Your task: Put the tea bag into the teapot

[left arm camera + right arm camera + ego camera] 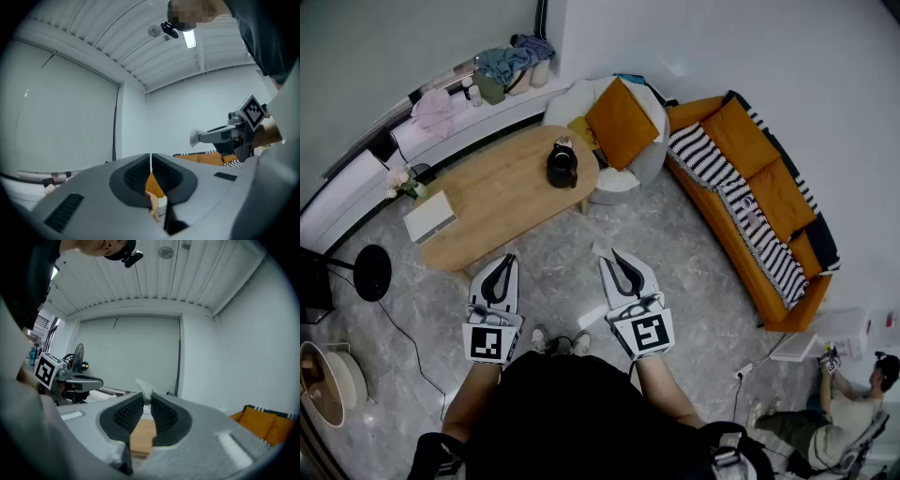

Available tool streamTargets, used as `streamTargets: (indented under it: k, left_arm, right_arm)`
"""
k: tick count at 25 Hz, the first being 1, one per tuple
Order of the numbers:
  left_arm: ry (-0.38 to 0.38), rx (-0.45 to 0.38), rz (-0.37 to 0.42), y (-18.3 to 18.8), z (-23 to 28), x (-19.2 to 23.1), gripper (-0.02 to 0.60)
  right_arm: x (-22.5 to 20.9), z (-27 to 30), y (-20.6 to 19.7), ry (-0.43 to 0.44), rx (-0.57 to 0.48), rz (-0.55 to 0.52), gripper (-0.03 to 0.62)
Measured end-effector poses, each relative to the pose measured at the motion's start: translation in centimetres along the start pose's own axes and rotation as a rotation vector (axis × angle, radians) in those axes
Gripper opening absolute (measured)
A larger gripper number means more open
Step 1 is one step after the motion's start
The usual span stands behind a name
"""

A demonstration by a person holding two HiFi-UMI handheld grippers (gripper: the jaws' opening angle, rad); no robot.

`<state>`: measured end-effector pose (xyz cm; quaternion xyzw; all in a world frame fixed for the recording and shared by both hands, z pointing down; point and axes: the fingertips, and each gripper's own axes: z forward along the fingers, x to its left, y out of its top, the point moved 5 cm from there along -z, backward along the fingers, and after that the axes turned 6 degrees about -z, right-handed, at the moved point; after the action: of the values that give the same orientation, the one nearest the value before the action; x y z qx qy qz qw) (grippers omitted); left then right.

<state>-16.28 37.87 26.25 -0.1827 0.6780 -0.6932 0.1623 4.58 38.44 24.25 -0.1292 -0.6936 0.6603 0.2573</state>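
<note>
Right claw was closed on the tea bag, a white crumpled bit pinched at the very tips and sticking out past them. Left claw was closed too, pads together with nothing between them.

Handling (judgement): the bag looked light, soft and limp. It should flop rather than hold its shape, and the thin paper could tear if squeezed hard or dragged on a rim. A light pinch at an upper edge or corner seems best, leaving the body hanging free to drop in. The present tip hold looked shallow, so it could slip out.

The teapot, black, sat at the far end of the wooden desk, well apart from both claws.

- **Head view:** the only one that showed the teapot and the gap to it. Whether the lid was on was too small to tell.
- **Right gripper view:** the only one that showed the pinch up close.
- **Left gripper view:** it caught the right claw side-on, white bag at its tip, and no teapot.
</note>
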Motion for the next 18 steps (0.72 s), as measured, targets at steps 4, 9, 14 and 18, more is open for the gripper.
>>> streamTargets:
  k: [4,9,14,18]
  left_arm:
    - [0.003,0.009,0.007,0.6,-0.1,-0.8,0.018]
    - [0.015,0.011,0.016,0.4,0.0,-2.5,0.018]
    - [0.034,-0.026,0.022,-0.1,-0.3,-4.7,0.018]
    - [0.071,-0.003,0.01,-1.0,-0.2,-5.6,0.018]
  right_arm:
    - [-0.4,-0.6,0.2,0.004,-0.002,-0.011,0.052]
    - [-1.3,-1.7,0.1,0.031,-0.039,0.025,0.052]
    - [-2.9,-3.0,-0.8,0.08,-0.049,0.016,0.052]
    - [-4.0,-4.1,-1.9,0.102,-0.044,0.016,0.052]
